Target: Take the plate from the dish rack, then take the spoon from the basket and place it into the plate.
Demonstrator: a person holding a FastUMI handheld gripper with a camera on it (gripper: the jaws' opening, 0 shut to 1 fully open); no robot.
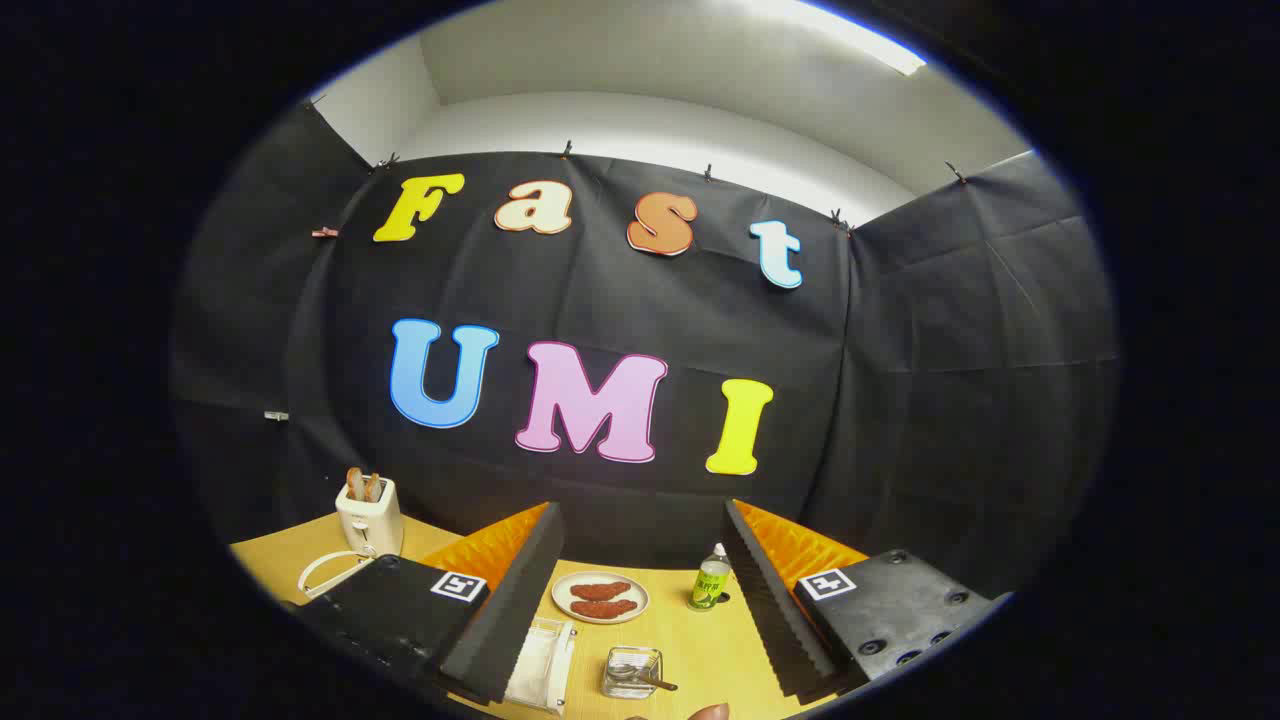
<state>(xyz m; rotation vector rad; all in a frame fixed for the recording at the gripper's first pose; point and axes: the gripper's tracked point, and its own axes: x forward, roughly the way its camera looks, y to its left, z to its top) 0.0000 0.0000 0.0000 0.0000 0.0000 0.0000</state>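
Your tool (640, 600) stands wide open with nothing between its fingers (510, 610); both point forward over the wooden table (690, 645), well above the things on it.

In the gap between the fingers, a little ahead of them, a plate (600, 597) lies flat on the table. Two brown pieces of food (600, 599) rest on it, side by side. Whether this is the plate your task means, you cannot tell from here.

Nearer to you than the plate, still between the fingers, sits a small clear square container (632, 672). A spoon (650, 681) lies in it, its handle sticking out over the rim toward the right finger. Just beside it, close against the left finger, stands a clear plastic holder (543, 668) with something white inside; the finger hides part of it, so what it is stays unclear.

Ahead of the right finger's tip, to the right of the plate and apart from it, a small bottle (711, 580) with a green label and a white cap stands upright.

Beyond the left finger, well off to that side, a white toaster (368, 518) stands on the table with two slices of toast (362, 486) poking up from its slots. A white cord (325, 575) loops on the table in front of it.

At the nearest edge of the table, a rounded brownish thing (708, 712) just shows; too little to name.
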